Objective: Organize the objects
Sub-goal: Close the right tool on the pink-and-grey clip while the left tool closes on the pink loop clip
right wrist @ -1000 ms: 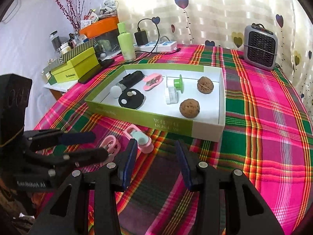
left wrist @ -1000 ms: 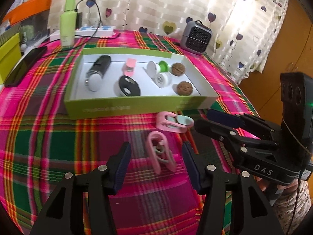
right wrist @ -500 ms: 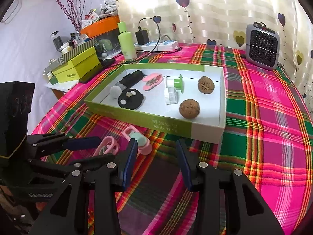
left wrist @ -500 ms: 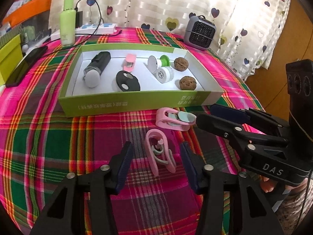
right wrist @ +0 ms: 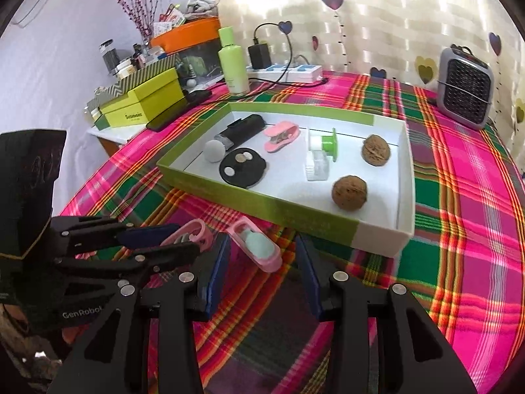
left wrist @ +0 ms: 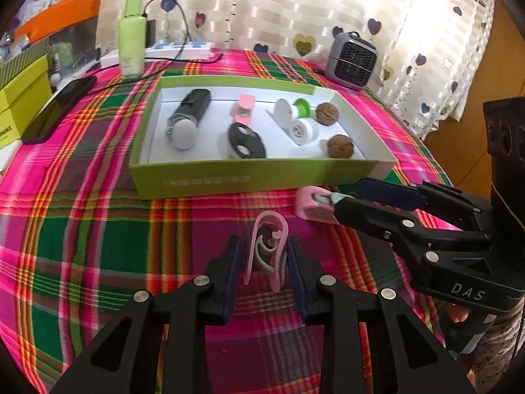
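A pink clip (left wrist: 266, 246) stands on the plaid cloth between the fingers of my left gripper (left wrist: 264, 262), whose jaws are closing, with the pads against its sides. In the right wrist view the left gripper (right wrist: 185, 239) holds the same pink clip (right wrist: 193, 231). A second pink clip with a teal pad (right wrist: 257, 249) lies just ahead of my right gripper (right wrist: 262, 262), which is open and not touching it. From the left wrist view that second clip (left wrist: 311, 205) is partly hidden behind the right gripper (left wrist: 349, 195). The green box (left wrist: 229, 180) sits behind both.
The green box (right wrist: 262, 203) holds a black cylinder (left wrist: 188, 115), a black disc (left wrist: 246, 142), a pink clip (left wrist: 244, 110), white and green spools (left wrist: 295, 118) and two walnuts (right wrist: 349, 192). A small heater (right wrist: 466, 92), a green bottle (left wrist: 131, 46), a power strip (left wrist: 177, 49) and a phone (left wrist: 55, 108) stand behind.
My left gripper's jaws have narrowed from wide apart to tight around the pink clip, which now stands straighter. My right gripper has edged closer to the second clip, still open.
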